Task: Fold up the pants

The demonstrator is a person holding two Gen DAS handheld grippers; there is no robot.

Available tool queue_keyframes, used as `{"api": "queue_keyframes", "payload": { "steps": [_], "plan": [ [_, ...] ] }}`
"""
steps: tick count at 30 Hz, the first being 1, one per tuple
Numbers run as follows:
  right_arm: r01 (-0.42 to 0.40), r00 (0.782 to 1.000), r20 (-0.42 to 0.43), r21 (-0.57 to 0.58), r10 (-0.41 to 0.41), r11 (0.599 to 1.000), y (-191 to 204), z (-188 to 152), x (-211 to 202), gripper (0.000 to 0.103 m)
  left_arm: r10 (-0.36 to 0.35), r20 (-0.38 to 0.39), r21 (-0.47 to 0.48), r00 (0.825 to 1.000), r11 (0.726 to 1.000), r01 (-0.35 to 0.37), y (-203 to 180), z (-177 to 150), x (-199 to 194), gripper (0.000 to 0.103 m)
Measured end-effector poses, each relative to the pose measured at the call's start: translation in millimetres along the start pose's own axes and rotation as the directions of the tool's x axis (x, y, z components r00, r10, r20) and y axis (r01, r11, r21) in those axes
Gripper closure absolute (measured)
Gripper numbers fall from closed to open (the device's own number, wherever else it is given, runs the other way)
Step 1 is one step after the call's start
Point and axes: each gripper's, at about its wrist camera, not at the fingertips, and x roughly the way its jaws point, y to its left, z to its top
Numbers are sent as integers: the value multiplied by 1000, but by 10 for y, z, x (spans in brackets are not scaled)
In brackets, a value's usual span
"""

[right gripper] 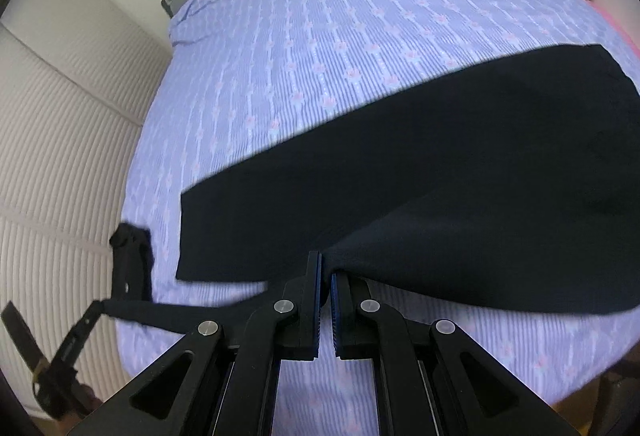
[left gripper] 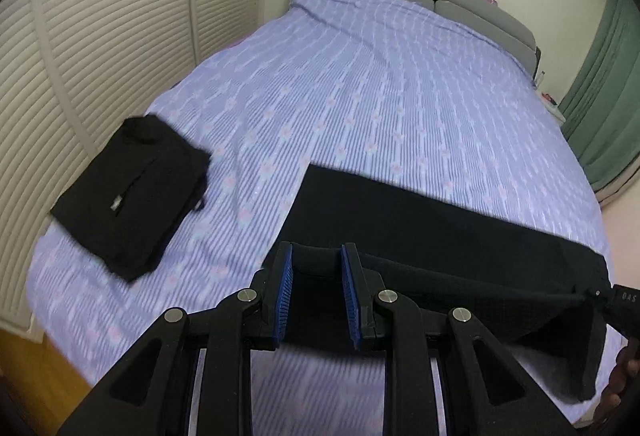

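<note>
With the left gripper and right gripper both clamped on the near edge of the black pants lying across the bed's foot end, I'd lower them evenly, keeping that edge taut so it lands flat.

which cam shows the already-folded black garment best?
Left wrist view: the folded black garment lies whole on the bedspread, seen from above, its outline and a small label clear. Right wrist view catches only a narrow dark sliver at the bed's left edge, blurred.
</note>
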Motion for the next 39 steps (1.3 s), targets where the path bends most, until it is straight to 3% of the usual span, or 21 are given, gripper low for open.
{"api": "queue_keyframes", "payload": {
  "steps": [8, 16, 20, 22, 24, 25, 26, 29, 36, 39],
  "plan": [
    [28, 999, 41, 10, -29, 1000, 78, 712, 691, 97, -27, 11, 46, 1000, 999, 26, -180, 566, 929, 79],
    [62, 998, 15, 16, -62, 998, 134, 1115, 1419, 97, -11, -26, 39, 1000, 999, 12, -149, 751, 1689, 79],
    [92, 995, -47, -1, -92, 996, 130, 1207, 1763, 93, 7, -57, 47, 998, 999, -4, -132, 746, 1970, 77],
    [111, 992, -54, -16, -112, 994, 133, 1228, 1876, 91, 17, -59, 57, 998, 998, -13, -132, 725, 2019, 71],
    [112, 991, -70, -49, -115, 993, 162, 1256, 1969, 76, 36, -52, 53, 998, 998, -33, -102, 726, 2031, 49],
    [102, 991, -83, -70, -108, 992, 194, 1270, 2019, 61, 45, -46, 44, 998, 998, -43, -66, 734, 2024, 45],
    [102, 990, -85, -86, -110, 991, 220, 1257, 2028, 53, 48, -43, 35, 998, 998, -47, -35, 741, 2018, 39],
    [115, 987, -100, -134, -129, 984, 301, 1272, 2051, 46, 39, -46, 36, 998, 999, -37, 29, 762, 1963, 38],
    [49, 992, -110, -163, -68, 985, 399, 1159, 1647, 41, 74, 18, 60, 997, 995, -75, 119, 798, 1603, 38],
    [65, 994, -79, -152, -77, 986, 388, 1142, 1418, 41, 80, 42, 87, 996, 993, -83, 101, 877, 1496, 38]
  ]
}}
